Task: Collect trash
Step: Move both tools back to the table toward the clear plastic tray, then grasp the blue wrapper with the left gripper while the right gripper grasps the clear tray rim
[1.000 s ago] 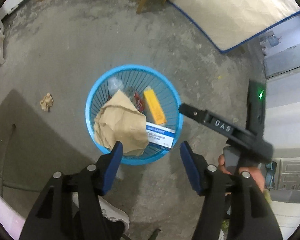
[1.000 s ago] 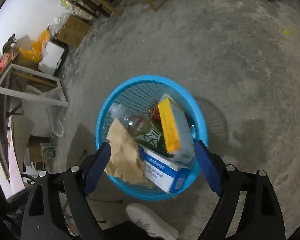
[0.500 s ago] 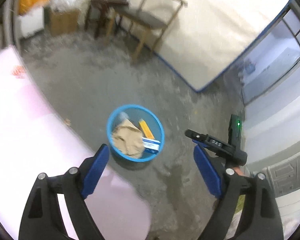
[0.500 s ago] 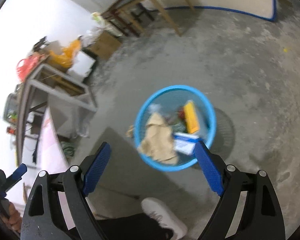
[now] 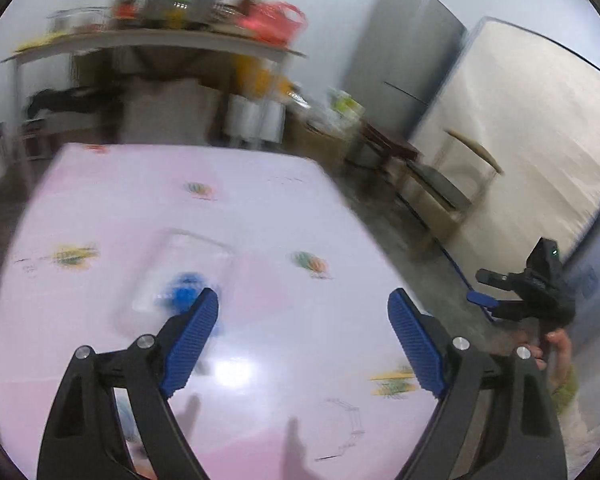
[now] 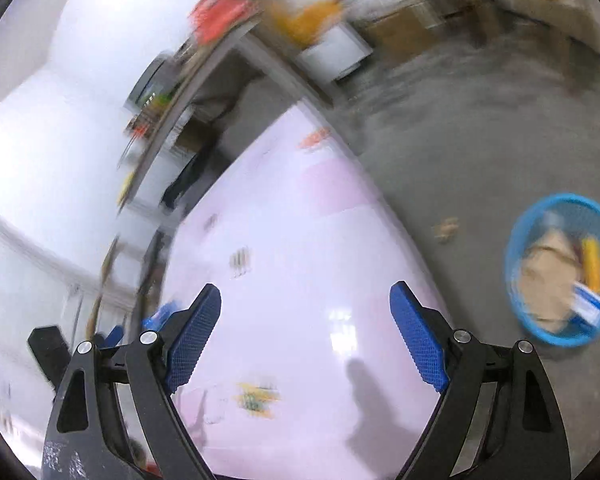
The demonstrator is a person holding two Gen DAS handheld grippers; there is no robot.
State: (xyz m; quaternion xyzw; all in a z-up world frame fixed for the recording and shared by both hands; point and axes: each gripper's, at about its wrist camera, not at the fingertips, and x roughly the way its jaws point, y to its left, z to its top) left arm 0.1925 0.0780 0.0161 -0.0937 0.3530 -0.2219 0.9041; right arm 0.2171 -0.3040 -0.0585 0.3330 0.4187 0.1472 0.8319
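Reaching for the next piece of trash appears to be the step in hand: the left gripper [image 5: 303, 312] stands wide with nothing between its blue pads, poised over the pink desk [image 5: 260, 216], and the right gripper [image 6: 305, 312] is likewise wide and empty above the same surface. A clear plastic package [image 5: 184, 276] with something blue inside lies on the desk just beyond the left gripper's left pad; blur makes its exact outline uncertain. In my judgement a sound pickup calls for bringing the left gripper squarely over the package, so that both pads straddle a firm edge rather than the slippery flat face, then closing gently, since thin plastic is likely to buckle or slide on the glossy cover. The blue trash basket [image 6: 516, 264] sits on the concrete floor off the desk's side, already holding brown paper, a yellow item and a white and blue box; a small scrap [image 6: 446, 229] lies on the floor between desk and basket. Beyond the desk stand a cluttered shelf [image 5: 148, 40], a refrigerator [image 5: 404, 60] and a chair [image 5: 440, 184], none obstructing the reach.
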